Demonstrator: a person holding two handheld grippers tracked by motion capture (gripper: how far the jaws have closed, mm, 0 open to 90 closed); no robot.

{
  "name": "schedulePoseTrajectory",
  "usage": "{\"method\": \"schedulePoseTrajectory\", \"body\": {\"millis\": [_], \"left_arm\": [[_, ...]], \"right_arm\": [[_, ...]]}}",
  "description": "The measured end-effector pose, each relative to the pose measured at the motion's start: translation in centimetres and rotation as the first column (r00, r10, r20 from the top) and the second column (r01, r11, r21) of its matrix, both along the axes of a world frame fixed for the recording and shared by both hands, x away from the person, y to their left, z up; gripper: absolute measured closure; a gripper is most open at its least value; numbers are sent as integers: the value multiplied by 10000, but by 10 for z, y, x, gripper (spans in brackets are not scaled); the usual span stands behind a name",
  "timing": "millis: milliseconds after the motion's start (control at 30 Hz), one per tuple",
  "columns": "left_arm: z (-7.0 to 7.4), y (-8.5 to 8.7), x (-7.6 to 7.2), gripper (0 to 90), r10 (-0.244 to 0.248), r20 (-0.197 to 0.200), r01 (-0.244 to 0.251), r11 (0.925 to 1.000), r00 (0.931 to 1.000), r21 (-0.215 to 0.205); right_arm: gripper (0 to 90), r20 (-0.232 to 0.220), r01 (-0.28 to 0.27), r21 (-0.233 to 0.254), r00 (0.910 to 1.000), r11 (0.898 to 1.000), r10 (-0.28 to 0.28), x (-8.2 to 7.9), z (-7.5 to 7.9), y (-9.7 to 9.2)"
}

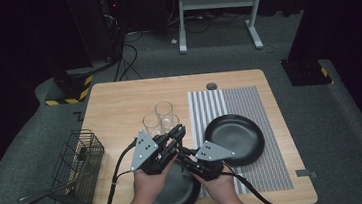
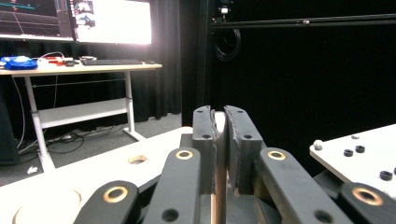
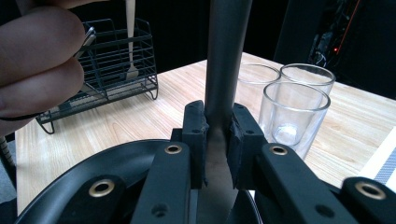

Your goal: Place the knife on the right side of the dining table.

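A wooden table [image 1: 119, 103] with a striped mat [image 1: 239, 101] stands on grey carpet [image 1: 352, 130].

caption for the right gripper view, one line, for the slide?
Right gripper clamped on a grey utensil above a black plate, three glasses behind.

The wooden table [image 1: 118, 100] carries a striped mat [image 1: 271, 168] and a wire basket [image 1: 77, 167]. Three glasses [image 1: 163, 119] and a black plate [image 1: 178, 195] stand on it too.
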State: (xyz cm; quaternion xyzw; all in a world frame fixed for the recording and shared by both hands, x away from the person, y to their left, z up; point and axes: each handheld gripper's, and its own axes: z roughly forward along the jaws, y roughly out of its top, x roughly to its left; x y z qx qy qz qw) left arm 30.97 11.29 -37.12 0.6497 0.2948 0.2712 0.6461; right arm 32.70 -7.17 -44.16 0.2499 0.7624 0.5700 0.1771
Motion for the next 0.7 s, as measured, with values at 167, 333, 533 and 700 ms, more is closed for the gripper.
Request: {"method": "schedulePoseTrajectory", "body": {"millis": [167, 333, 533, 700], "left_arm": [[-1, 0, 0, 793, 30, -10, -30, 9998, 10000, 188], [-5, -2, -1, 723, -38, -203, 46, 9992, 9998, 398], [-13, -3, -2, 684, -77, -439, 103, 9982, 9990, 592], [-22, -3, -3, 684, -104, -679, 150, 9976, 9976, 679]], "right_arm": [[788, 85, 92, -115, 9999, 9999, -91, -1, 0, 0], [788, 78, 94, -88, 9999, 9999, -93, 0, 0, -1], [788, 82, 164, -65, 9998, 9998, -164, 0, 0, -4], [788, 88, 210, -30, 9997, 9998, -210, 1, 0, -6]]}}
